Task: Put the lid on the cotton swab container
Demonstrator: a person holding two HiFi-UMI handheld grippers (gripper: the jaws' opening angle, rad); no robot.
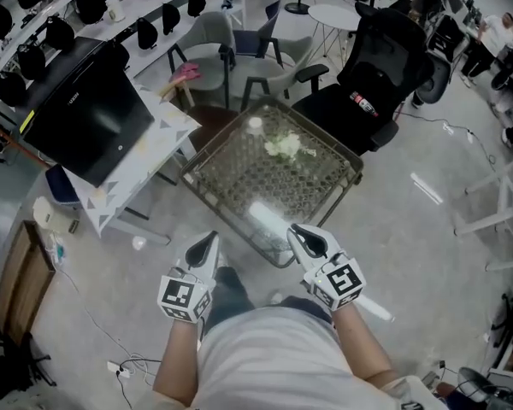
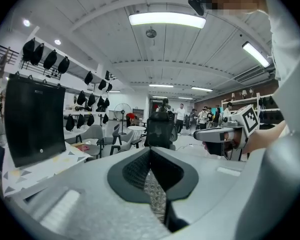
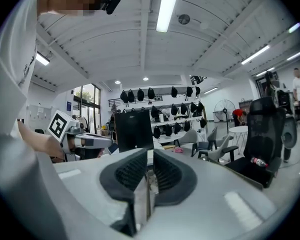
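Fingertips well short of container

Left tongs shut; right tongs barely ajar; both held forward

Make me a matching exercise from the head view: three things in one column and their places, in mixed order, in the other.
Things:
1. glass table
2. black office chair
3. black monitor

Places:
A. at the left, on the white desk
B. in the centre of the view
C. at the upper right, beyond the table

Pairs: 1-B, 2-C, 3-A
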